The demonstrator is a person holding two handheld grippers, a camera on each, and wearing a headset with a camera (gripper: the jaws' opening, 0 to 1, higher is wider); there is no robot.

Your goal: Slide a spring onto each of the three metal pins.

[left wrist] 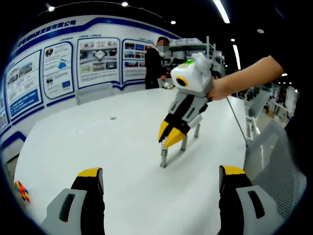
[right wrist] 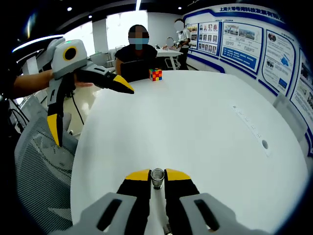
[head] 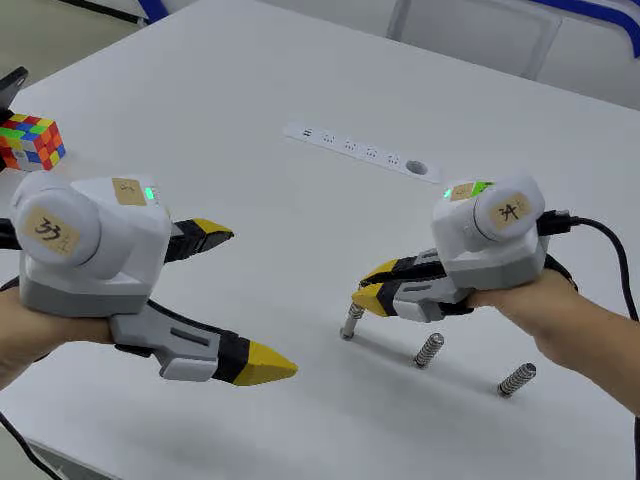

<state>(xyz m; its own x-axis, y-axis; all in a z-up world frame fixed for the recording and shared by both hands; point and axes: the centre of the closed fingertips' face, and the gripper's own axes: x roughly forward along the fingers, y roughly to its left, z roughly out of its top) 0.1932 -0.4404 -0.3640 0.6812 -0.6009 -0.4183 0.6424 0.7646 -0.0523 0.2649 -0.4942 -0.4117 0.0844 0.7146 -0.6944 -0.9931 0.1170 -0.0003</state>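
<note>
I keep right gripper [head: 362, 294] pinched on spring [right wrist: 157, 177], centred over left pin [head: 351, 323] for slide-down. Left gripper [head: 260, 300] spread, parked left, clear of work. Middle pin [head: 429, 350] and right pin [head: 517, 379] look sprung already.

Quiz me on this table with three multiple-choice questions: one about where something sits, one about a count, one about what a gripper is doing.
1. Where is the colourful puzzle cube?
A. near the table's left edge
B. beside the pins
C. on the floor

2. How many metal pins stand on the table?
A. one
B. three
C. five

3. What state is the right gripper in?
A. wide open
B. shut on a spring
C. lying flat on the table

Answers:
1 A, the cube sits far left in the head view.
2 B, three stand in a row by the right gripper.
3 B, its yellow tips close on the spring.
</note>
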